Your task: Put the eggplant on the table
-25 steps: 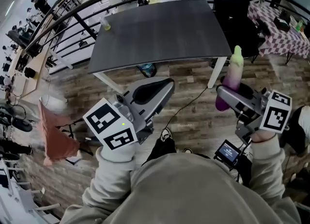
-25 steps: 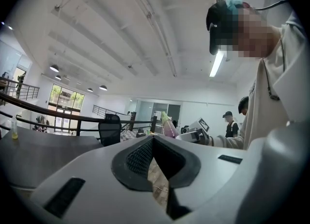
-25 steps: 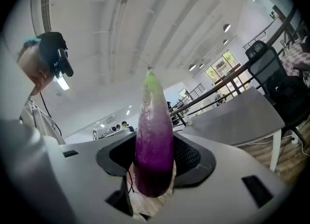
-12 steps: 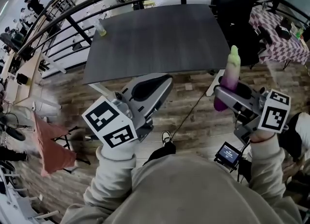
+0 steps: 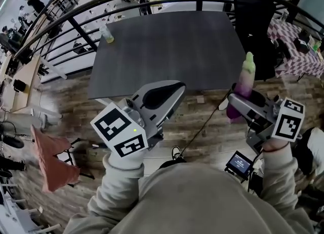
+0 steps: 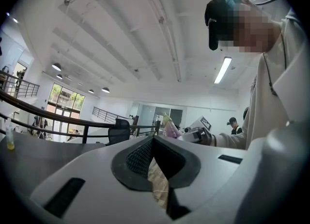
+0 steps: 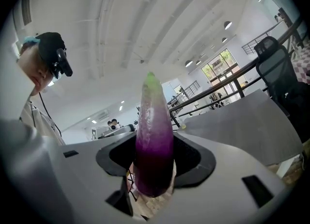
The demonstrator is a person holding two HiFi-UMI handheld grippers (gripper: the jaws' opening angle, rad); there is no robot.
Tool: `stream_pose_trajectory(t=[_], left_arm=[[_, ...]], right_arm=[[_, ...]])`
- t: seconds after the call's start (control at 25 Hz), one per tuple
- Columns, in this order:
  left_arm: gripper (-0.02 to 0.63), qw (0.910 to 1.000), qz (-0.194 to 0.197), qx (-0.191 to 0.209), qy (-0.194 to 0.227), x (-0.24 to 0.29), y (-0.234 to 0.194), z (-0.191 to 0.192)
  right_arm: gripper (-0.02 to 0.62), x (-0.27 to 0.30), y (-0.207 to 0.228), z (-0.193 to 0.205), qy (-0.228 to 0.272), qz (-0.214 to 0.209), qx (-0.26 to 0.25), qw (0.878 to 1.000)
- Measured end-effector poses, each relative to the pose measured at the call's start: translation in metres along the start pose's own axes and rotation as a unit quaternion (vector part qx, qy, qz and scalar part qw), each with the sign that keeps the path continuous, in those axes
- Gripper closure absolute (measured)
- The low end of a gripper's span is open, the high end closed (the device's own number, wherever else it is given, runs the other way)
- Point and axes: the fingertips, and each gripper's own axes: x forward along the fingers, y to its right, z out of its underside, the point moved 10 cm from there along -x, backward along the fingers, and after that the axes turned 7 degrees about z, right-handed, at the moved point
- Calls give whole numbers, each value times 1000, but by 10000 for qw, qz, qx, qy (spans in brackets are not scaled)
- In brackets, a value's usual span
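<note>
A purple eggplant point(image 5: 245, 82) with a pale green top stands upright in my right gripper point(image 5: 238, 101), which is shut on its lower part. In the right gripper view the eggplant point(image 7: 154, 140) fills the space between the two dark pads. It is over the wooden floor, just short of the near right corner of the dark grey table point(image 5: 167, 40). My left gripper point(image 5: 176, 88) is shut with nothing in it, its tip at the table's near edge. In the left gripper view the jaws point(image 6: 153, 139) meet, and the eggplant point(image 6: 168, 125) shows small to the right.
A small bottle of yellow liquid point(image 5: 107, 34) stands at the table's far left corner. A black office chair point(image 5: 258, 15) is beside the table's right end, with a checkered table point(image 5: 298, 50) further right. A black railing point(image 5: 66, 20) curves behind. An orange cloth point(image 5: 50, 157) hangs at the left.
Both grippers and the person have moved forward toward the grey table, which now lies closer. The eggplant stays upright in the right gripper. The left gripper stays shut.
</note>
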Motion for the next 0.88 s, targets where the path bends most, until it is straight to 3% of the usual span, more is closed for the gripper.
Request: stream_pose_trajectory(t=[0.4,0.6,0.88], left_arm=[[606,9997,-180,-163,86,-35,-85,3],[606,9990,-247,-276,237,-44,-102,0],[606,9981,-468,-235,309,-54,-127,-7]], right_arm=[[370,90,6,-24,-138,72,-144,9998],[370,102,12,-37,-117,245,-56,9996],[370,134,22,-52,-157,75,-33,9998]])
